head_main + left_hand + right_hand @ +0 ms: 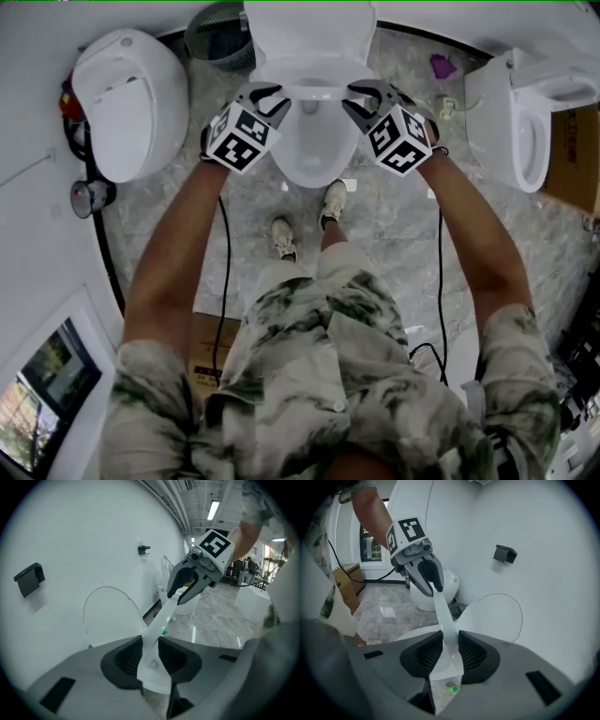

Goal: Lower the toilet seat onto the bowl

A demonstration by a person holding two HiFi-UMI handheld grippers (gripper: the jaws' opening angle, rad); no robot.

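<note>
The toilet seat (158,625) sits tilted above the bowl (323,169), with the lid (309,37) upright behind it. My left gripper (150,654) pinches the seat's left rim. My right gripper (449,654) pinches its right rim.

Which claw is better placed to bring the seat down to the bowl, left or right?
Neither has an edge: left claw and right claw each clamp the seat rim on opposite sides, level with each other above the bowl. Probably lower with both.
</note>
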